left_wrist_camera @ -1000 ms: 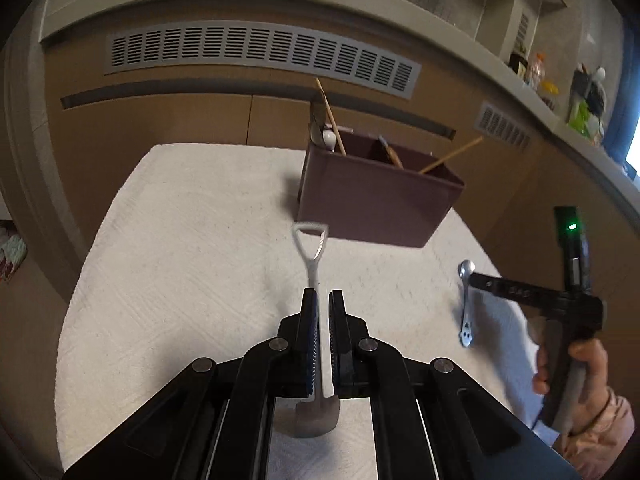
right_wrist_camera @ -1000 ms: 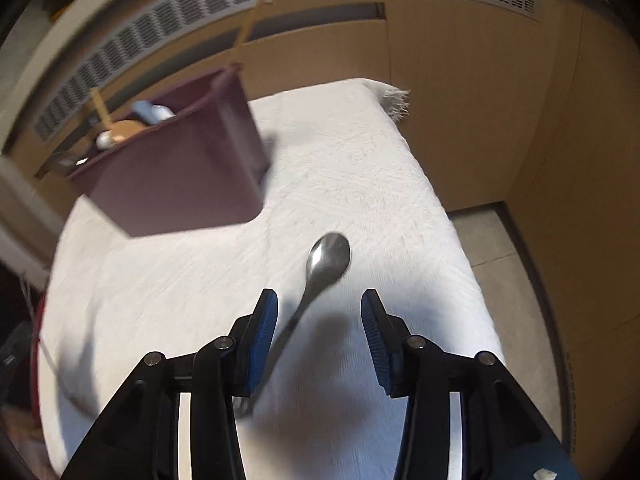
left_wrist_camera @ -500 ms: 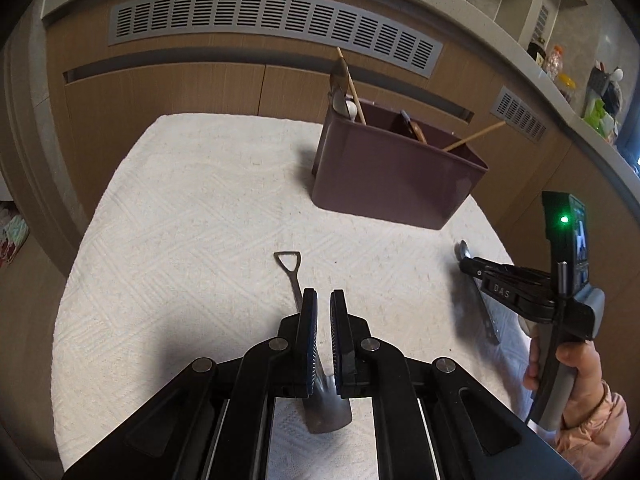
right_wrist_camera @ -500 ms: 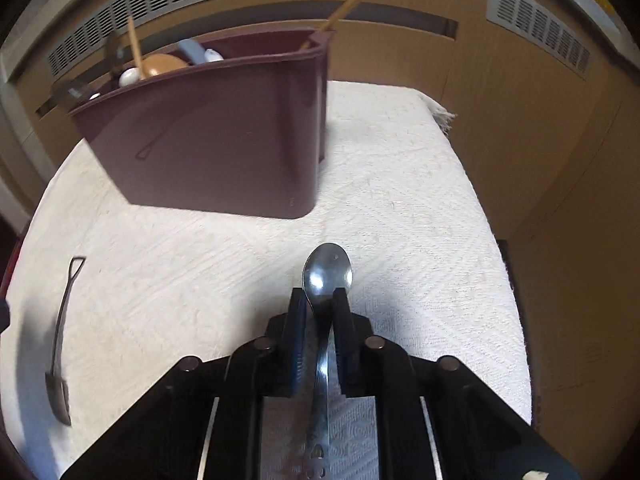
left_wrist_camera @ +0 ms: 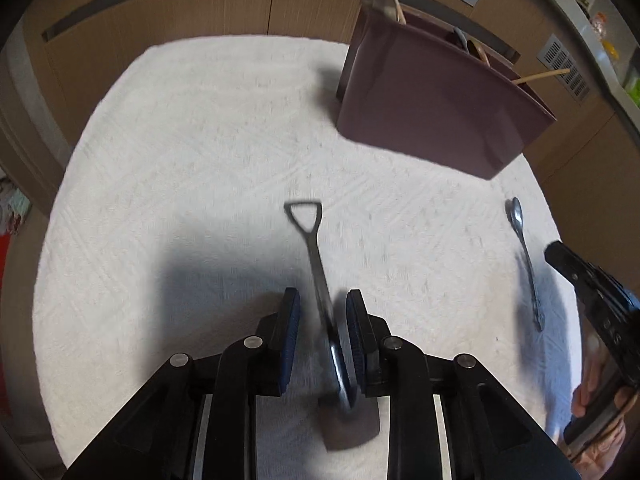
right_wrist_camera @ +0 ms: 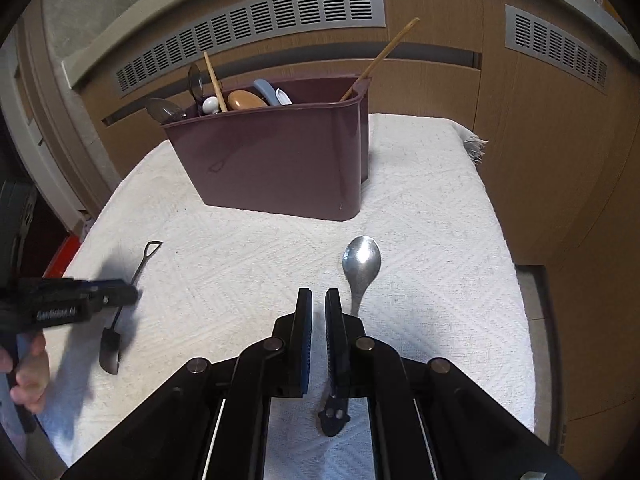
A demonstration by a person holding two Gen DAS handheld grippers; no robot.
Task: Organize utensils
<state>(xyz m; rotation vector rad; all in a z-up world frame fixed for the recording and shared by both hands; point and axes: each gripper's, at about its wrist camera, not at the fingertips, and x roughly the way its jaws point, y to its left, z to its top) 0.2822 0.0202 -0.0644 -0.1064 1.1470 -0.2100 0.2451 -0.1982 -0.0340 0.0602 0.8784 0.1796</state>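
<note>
A maroon utensil holder [right_wrist_camera: 280, 160] stands on a white cloth [right_wrist_camera: 440, 240] and holds several spoons and chopsticks; it also shows in the left wrist view [left_wrist_camera: 436, 112]. My left gripper [left_wrist_camera: 323, 308] is open, its jaws on either side of a shovel-shaped spoon [left_wrist_camera: 316, 264] lying on the cloth. That spoon also shows in the right wrist view [right_wrist_camera: 132, 292]. My right gripper [right_wrist_camera: 319, 300] is nearly closed and empty. A steel spoon [right_wrist_camera: 360, 268] lies on the cloth just right of its right finger; it also shows in the left wrist view [left_wrist_camera: 524, 256].
Wooden cabinet fronts with grey vent grilles [right_wrist_camera: 248, 36] stand behind the table. The cloth's fringed corner [right_wrist_camera: 476, 148] hangs at the far right. A red object [right_wrist_camera: 60, 260] lies off the table's left edge.
My left gripper has opened around the shovel spoon, which now lies on the cloth. My right gripper has let go of the steel spoon, which now lies to the right of it.
</note>
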